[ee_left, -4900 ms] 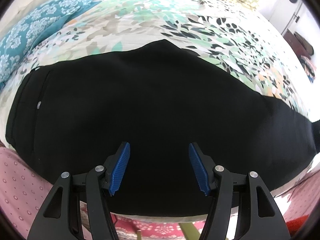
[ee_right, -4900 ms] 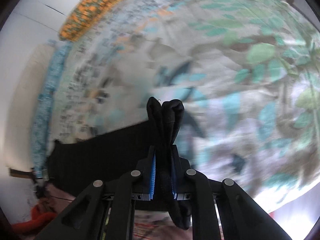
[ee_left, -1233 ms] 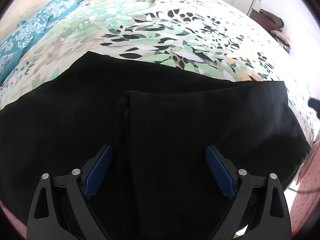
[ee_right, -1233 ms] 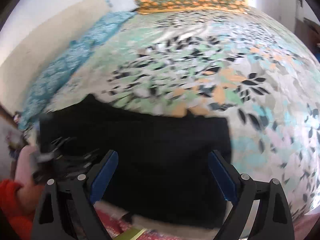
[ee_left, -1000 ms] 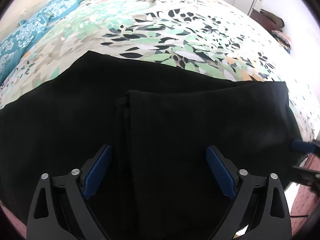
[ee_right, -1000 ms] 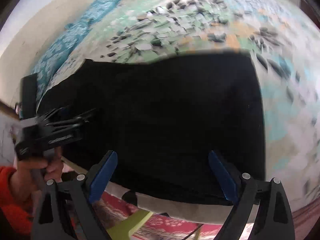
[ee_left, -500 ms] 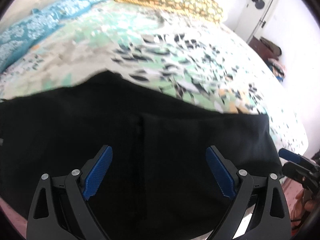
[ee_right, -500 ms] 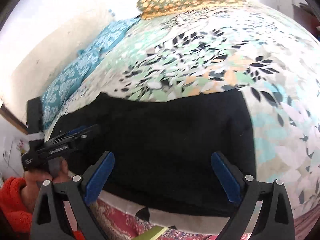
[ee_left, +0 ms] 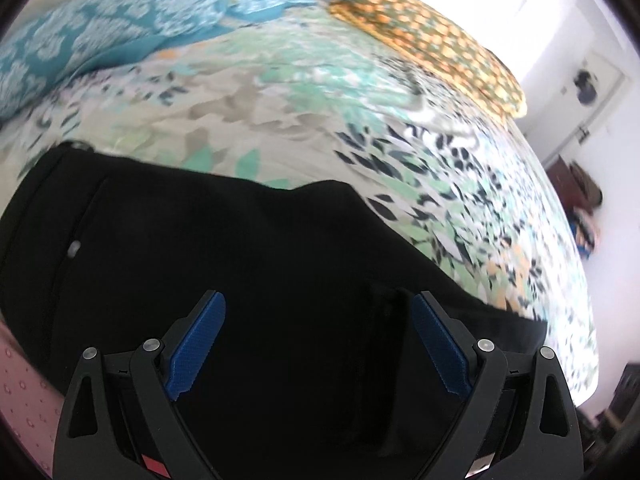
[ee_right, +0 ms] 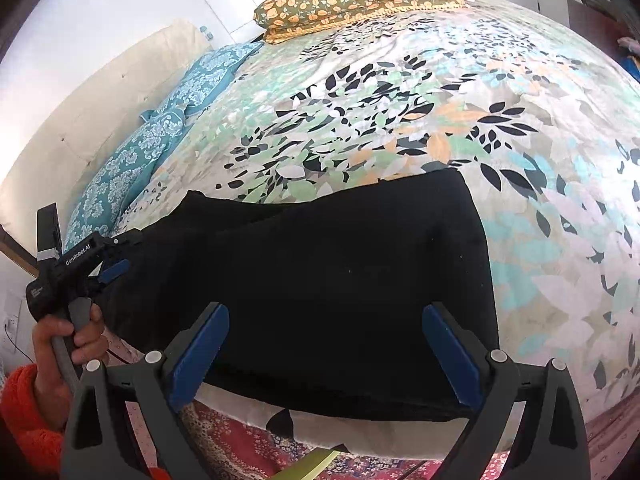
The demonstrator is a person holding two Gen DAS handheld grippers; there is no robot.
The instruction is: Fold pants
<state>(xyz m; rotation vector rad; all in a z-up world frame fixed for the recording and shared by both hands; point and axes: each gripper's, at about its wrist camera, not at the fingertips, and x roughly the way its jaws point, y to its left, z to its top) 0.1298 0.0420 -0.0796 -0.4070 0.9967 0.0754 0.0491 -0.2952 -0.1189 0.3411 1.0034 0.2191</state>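
1. The left gripper (ee_left: pixel 318 338) has black plastic arms with triangular cut-outs, ribbed blue pads (ee_left: pixel 197 346) and round silver screws; a red mark sits low on one arm.
2. The right gripper (ee_right: pixel 325 354) is built alike: black frame, blue pads (ee_right: pixel 199 354), silver screws.
3. Seen from the right wrist, the left gripper's black body carries white "GenRobot.AI" lettering and a grey handle.
4. The left hand (ee_right: pixel 66 344) shows bare skin and a fuzzy orange sleeve (ee_right: pixel 24 416).
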